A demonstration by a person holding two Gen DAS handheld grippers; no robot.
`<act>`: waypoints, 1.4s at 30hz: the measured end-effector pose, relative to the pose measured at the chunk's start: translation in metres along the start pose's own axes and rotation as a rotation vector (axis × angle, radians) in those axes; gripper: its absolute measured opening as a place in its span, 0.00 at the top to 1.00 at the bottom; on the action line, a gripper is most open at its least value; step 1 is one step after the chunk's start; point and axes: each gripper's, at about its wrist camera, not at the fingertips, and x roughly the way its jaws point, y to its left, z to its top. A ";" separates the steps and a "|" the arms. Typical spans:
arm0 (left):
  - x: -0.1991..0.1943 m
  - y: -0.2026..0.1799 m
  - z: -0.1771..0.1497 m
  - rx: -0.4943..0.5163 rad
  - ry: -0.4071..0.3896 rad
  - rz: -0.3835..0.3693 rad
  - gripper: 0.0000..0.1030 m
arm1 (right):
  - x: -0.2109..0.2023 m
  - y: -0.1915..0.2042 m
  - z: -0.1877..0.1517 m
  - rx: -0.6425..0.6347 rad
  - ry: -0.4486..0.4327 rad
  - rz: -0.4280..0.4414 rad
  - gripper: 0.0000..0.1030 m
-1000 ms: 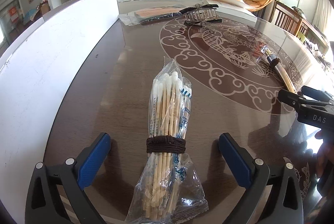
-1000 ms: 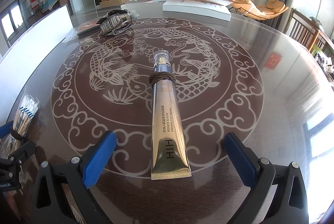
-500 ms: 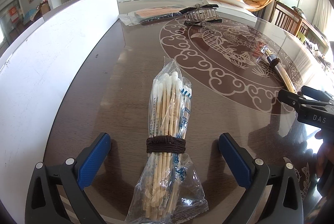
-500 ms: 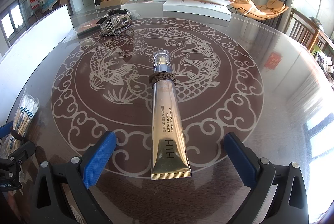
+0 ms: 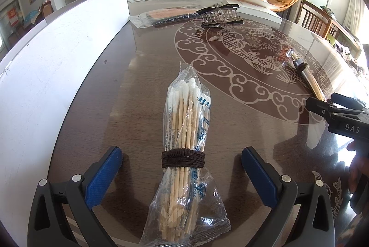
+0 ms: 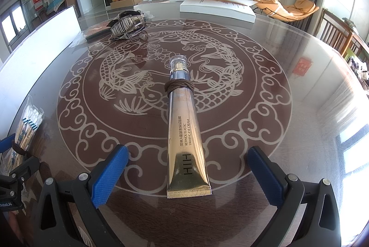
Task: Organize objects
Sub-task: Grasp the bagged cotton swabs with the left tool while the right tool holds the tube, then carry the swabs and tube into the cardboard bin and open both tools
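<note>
Between our left gripper's (image 5: 182, 174) spread pads the cotton swab bundle (image 5: 185, 143) lies at 12 o'clock; our right gripper (image 6: 188, 174), equally wide, frames the eye cream tube (image 6: 185, 131). Nothing has shifted; neither grasp has begun.

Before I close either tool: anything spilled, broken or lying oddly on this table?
Nothing spilled or broken. One oddity: brown hair ties are wound around things, one around the swab bag, another around the cream tube's neck. Both lie flat, centred between open tools.
</note>
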 end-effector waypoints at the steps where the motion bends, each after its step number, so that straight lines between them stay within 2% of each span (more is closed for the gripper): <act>1: 0.000 0.000 0.000 0.006 0.001 -0.005 0.00 | 0.000 0.000 0.001 -0.001 0.002 0.007 0.00; 5: 0.000 0.000 0.000 0.016 0.002 -0.008 0.00 | 0.005 -0.004 0.014 -0.002 0.068 0.074 0.00; 8: 0.002 -0.003 0.004 0.015 0.002 -0.002 0.00 | 0.015 0.000 0.028 -0.039 0.136 0.066 0.00; 9: 0.003 -0.005 0.006 0.019 -0.001 0.001 0.00 | 0.018 0.004 0.032 -0.065 0.152 0.058 0.04; 10: 0.004 -0.006 0.007 0.025 -0.003 -0.001 0.00 | 0.020 0.008 0.035 -0.092 0.158 0.049 0.12; 11: 0.002 -0.006 0.008 0.025 -0.019 -0.012 0.13 | 0.019 0.011 0.038 -0.106 0.150 0.061 0.19; 12: -0.001 -0.005 0.009 0.025 -0.045 -0.009 0.39 | 0.017 0.014 0.041 -0.117 0.141 0.065 0.40; 13: -0.003 -0.004 0.010 0.028 -0.064 -0.010 0.54 | 0.016 0.016 0.045 -0.124 0.138 0.069 0.63; 14: -0.004 -0.002 0.012 0.030 -0.072 -0.018 0.70 | 0.017 0.018 0.049 -0.129 0.138 0.071 0.76; 17: -0.014 0.014 0.010 -0.028 -0.136 -0.171 0.70 | 0.017 0.022 0.056 -0.125 0.152 0.091 0.75; 19: -0.033 0.023 0.008 -0.064 -0.198 -0.237 0.70 | 0.006 0.022 0.056 -0.090 0.127 0.139 0.75; 23: -0.075 0.041 0.007 -0.138 -0.302 -0.308 0.70 | -0.036 0.026 0.053 -0.059 0.046 0.226 0.75; 26: -0.109 0.054 0.005 -0.170 -0.363 -0.312 0.70 | -0.074 0.040 0.053 -0.077 -0.025 0.288 0.75; 30: -0.155 0.090 0.005 -0.227 -0.418 -0.259 0.70 | -0.118 0.079 0.065 -0.130 -0.111 0.375 0.75; 33: -0.171 0.133 0.007 -0.298 -0.410 -0.156 0.70 | -0.140 0.126 0.081 -0.162 -0.158 0.476 0.75; 35: -0.170 0.166 0.010 -0.356 -0.376 -0.091 0.70 | -0.147 0.163 0.093 -0.183 -0.169 0.553 0.75; 38: -0.152 0.209 0.014 -0.424 -0.283 0.002 0.70 | -0.151 0.228 0.109 -0.226 -0.177 0.651 0.75; 42: -0.129 0.245 0.008 -0.439 -0.175 0.125 0.70 | -0.137 0.308 0.120 -0.286 -0.150 0.718 0.75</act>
